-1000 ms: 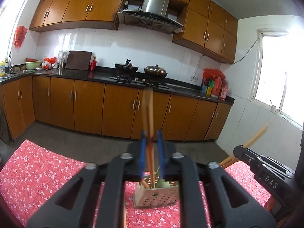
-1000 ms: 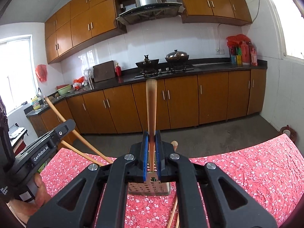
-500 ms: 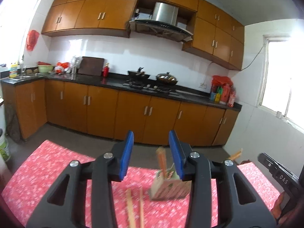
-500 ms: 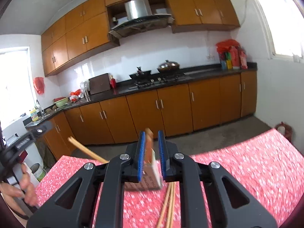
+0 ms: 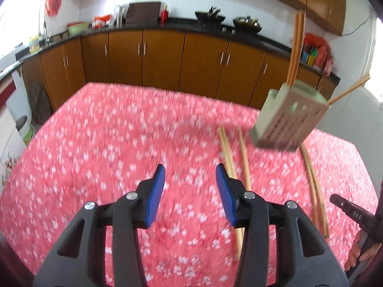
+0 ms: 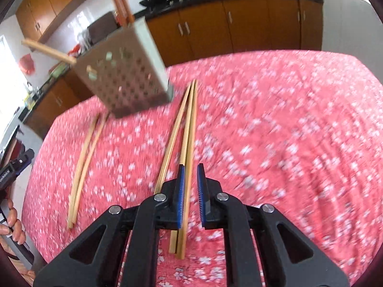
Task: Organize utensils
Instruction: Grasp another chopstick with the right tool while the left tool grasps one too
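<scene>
Hovering my left gripper (image 5: 189, 189) spread wide, empty; right gripper (image 6: 190, 186) slightly parted over loose chopsticks (image 6: 185, 143) at frame centre, gripping nothing. Perforated utensil holder (image 6: 124, 79) upper left holds a few chopsticks. Partly done: two pairs remain on the floral tablecloth (image 6: 287, 131).

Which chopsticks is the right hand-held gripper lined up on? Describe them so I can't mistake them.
On the red floral tablecloth stands a perforated utensil holder. The target bundle of chopsticks runs from its right corner toward the right hand-held gripper. The separate pair of chopsticks lies left of the holder.
</scene>
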